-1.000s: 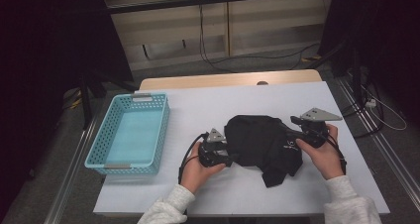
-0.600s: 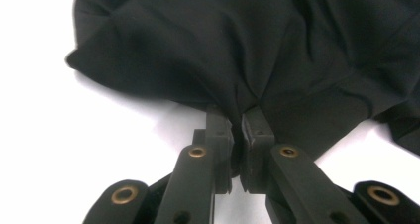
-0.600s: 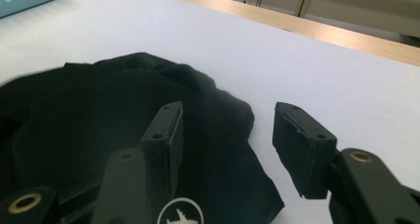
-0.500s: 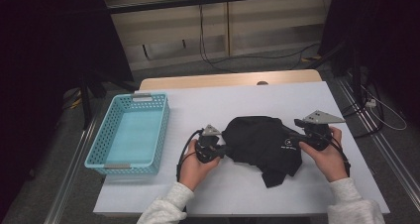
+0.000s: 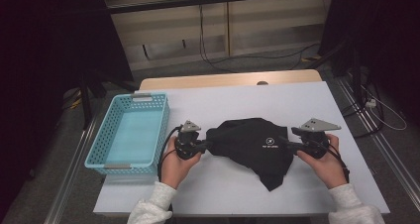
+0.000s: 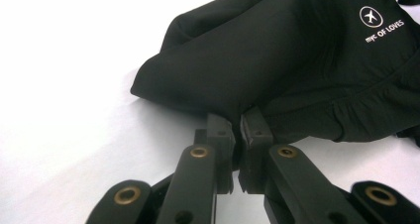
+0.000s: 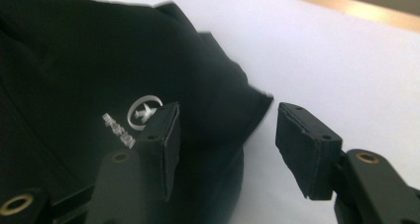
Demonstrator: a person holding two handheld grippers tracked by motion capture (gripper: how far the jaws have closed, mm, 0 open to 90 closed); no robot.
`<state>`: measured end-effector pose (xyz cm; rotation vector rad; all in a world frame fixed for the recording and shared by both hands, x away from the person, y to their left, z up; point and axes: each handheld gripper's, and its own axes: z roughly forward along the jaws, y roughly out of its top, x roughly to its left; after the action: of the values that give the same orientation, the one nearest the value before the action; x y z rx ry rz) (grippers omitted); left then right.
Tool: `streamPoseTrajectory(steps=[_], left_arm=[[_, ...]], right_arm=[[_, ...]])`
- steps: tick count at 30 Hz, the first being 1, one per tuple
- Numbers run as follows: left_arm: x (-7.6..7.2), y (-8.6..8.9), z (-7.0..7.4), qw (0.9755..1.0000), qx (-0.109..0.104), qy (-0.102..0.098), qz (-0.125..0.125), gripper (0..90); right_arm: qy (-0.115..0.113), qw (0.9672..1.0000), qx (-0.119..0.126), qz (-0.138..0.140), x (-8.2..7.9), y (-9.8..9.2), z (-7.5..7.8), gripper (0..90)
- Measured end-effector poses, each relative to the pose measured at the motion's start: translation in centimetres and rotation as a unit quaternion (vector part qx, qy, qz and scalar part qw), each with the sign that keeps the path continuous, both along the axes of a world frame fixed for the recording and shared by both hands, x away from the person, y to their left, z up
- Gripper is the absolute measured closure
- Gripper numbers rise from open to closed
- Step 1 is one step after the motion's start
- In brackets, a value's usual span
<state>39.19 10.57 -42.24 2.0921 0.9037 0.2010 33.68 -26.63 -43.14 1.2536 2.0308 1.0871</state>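
Left edge of the black garment pinched, right side not yet taken.

At nine o'clock on the white table (image 5: pixel 237 194) the blue basket (image 5: pixel 130 135) stands with nothing in it. Just right of it the left gripper (image 5: pixel 205 145) is clenched on the near left edge of the black garment (image 5: pixel 252 147); its jaws have just closed, and a fold of cloth is nipped between them. The garment lies crumpled at the table's centre, logo up. At three o'clock the right gripper (image 7: pixel 225 144) is released, jaws apart over the cloth's right corner, pressing nothing. I judge the work barely begun: the right grasp and any spreading, folding or binning remain.
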Motion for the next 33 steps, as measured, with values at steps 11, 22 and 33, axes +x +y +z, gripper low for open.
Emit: streamPoseTrajectory(steps=[11, 22, 33], left_arm=[[0.0, -0.3, -0.5, 0.9998, 0.021, 0.004, -0.005, 85.3], [0.0, -0.6, -1.1, 0.9999, 0.011, 0.012, -0.007, 84.3], [0.0, -0.9, -1.1, 0.9999, 0.001, 0.002, -0.011, 58.8]], right_arm=[[0.046, 0.9988, 0.019, 0.004, 1.0, 0.4, -1.7, 40.3], [0.065, 0.9961, 0.059, 0.011, 1.5, -0.3, -2.1, 76.9], [0.017, 0.9979, 0.060, 0.017, -0.2, -1.8, 0.1, 84.9]])
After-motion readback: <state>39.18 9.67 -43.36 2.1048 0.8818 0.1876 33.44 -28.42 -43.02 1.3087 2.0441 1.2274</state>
